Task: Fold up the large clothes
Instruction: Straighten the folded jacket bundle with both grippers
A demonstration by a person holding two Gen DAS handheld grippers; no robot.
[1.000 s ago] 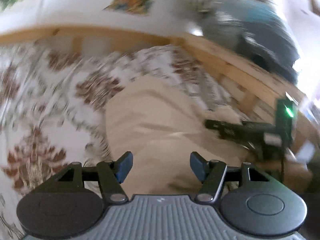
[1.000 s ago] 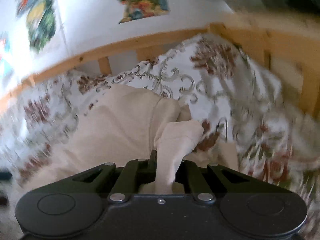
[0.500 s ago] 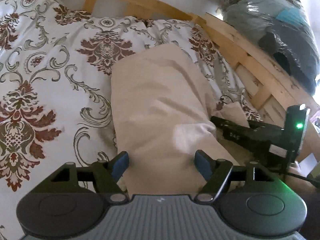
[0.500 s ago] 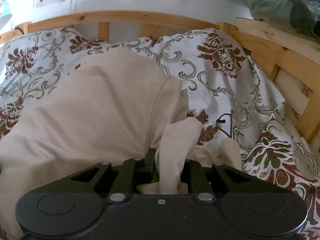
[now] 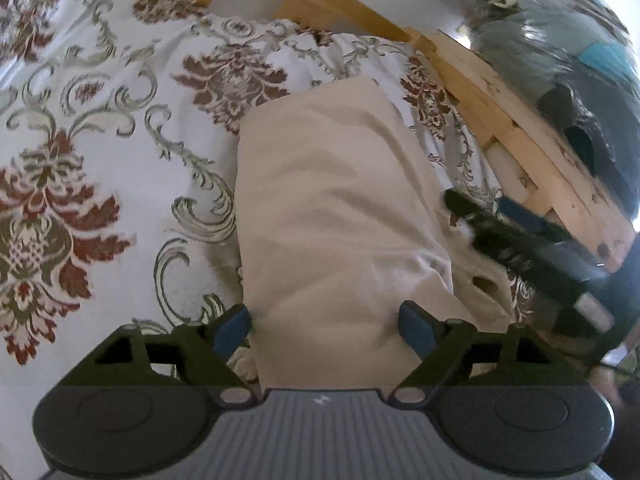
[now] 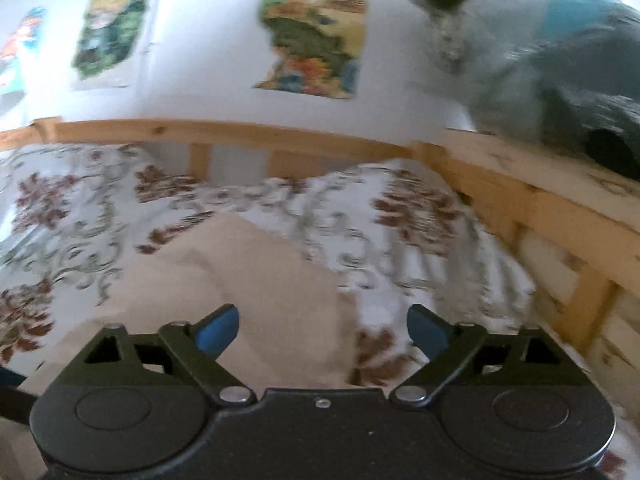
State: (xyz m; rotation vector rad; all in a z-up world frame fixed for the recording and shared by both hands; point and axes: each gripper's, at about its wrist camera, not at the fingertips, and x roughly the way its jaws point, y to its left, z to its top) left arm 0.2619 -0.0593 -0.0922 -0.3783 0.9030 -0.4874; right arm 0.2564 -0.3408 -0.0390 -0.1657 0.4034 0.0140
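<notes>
Patterned bedspread (image 5: 100, 128), beige garment (image 5: 332, 208) near end hidden, right view blurred

A plain beige garment (image 5: 336, 216) lies folded into a long, narrow strip on the floral bedspread (image 5: 100, 152), running lengthwise toward the headboard end and nearer the right side rail. Its top layer is smooth with soft creases; a bunched fold sits at its right edge.

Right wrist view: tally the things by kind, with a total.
Beige folded garment: 1
White floral-patterned bedspread: 1
Pale wooden bed frame: 1
Colourful pictures on the white wall: 3
Grey-blue heap of bedding or bags: 1
Total: 7
</notes>
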